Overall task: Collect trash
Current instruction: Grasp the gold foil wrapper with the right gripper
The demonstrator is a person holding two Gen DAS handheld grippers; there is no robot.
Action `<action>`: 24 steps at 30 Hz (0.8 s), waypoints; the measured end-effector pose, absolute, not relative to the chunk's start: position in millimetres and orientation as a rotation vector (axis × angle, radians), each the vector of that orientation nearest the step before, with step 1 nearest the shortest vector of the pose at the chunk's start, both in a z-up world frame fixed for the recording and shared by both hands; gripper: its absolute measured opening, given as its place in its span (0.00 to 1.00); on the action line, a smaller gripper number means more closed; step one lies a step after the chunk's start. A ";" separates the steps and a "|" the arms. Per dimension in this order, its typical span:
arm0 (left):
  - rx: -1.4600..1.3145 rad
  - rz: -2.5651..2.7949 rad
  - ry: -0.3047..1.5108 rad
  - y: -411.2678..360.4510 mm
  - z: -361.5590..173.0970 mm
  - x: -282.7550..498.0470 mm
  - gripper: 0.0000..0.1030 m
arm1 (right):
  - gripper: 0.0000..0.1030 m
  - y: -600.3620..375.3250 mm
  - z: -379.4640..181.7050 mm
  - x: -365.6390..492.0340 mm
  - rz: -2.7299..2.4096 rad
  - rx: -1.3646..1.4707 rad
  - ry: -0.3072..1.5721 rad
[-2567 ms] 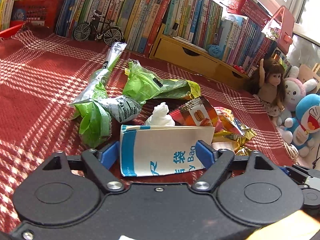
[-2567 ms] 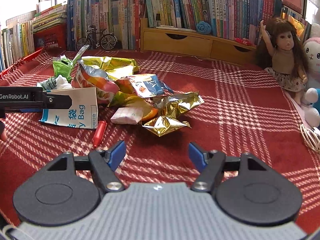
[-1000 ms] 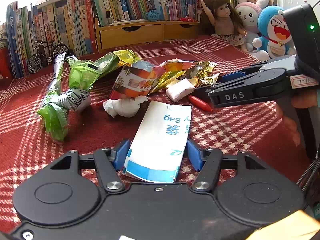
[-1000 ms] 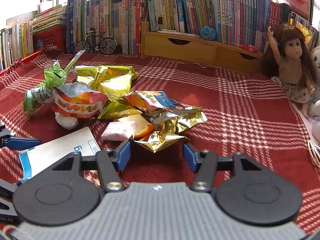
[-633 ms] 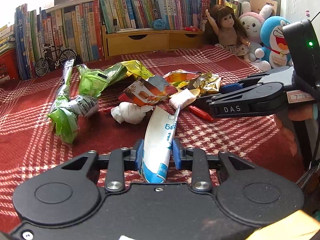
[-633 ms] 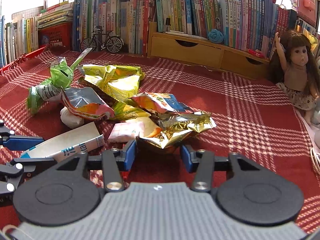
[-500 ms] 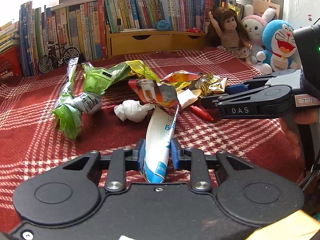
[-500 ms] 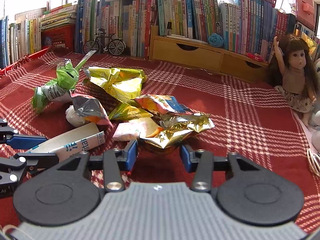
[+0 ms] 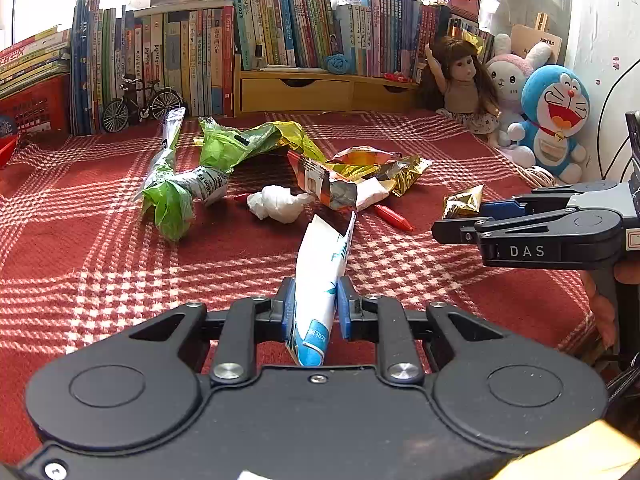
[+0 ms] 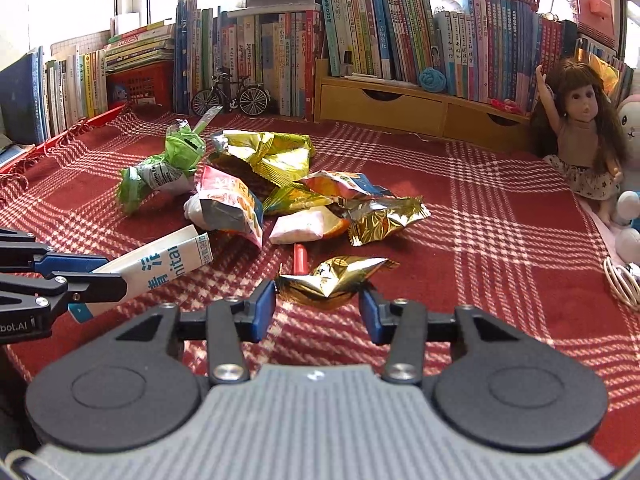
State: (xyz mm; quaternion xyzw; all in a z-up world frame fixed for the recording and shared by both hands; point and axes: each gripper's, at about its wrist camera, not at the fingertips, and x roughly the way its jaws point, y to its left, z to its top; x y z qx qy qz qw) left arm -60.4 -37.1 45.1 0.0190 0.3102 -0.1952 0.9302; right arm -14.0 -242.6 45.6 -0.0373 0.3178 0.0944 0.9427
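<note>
My left gripper [image 9: 316, 300] pinches a white and blue paper bag [image 9: 324, 256] folded upright between its pads, and its jaws are closing further. The bag [image 10: 168, 260] juts out of that gripper [image 10: 108, 270] at the left of the right wrist view. My right gripper [image 10: 317, 306] is shut on a crumpled gold wrapper [image 10: 336, 278], held just above the cloth. On the red plaid cloth [image 9: 100, 264] beyond lies a pile of snack packets [image 10: 240, 208], green wrappers [image 9: 168, 200], a tissue wad [image 9: 276, 208] and a red pen-like stick [image 10: 300, 258].
Books [image 9: 280, 28] and a wooden drawer unit [image 9: 296, 90] line the back edge, with a model bicycle [image 9: 140, 102] at the left. A doll [image 10: 580, 136] and plush toys [image 9: 554, 120] sit at the right. A white cable [image 10: 620, 280] lies near the right edge.
The left jaws have closed on the paper bag, folding it narrow and raising it. The right jaws have closed on the gold wrapper and pulled it clear of the pile.
</note>
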 end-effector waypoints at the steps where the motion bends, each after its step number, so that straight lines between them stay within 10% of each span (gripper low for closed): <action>1: 0.035 -0.399 0.632 -35.4 46.2 -64.3 0.20 | 0.50 -242.8 47.1 -18.7 0.195 -0.073 0.647; 24: 0.033 -0.404 0.570 -5.5 60.0 -175.7 0.19 | 0.50 -217.4 50.6 -127.6 0.319 -0.027 0.677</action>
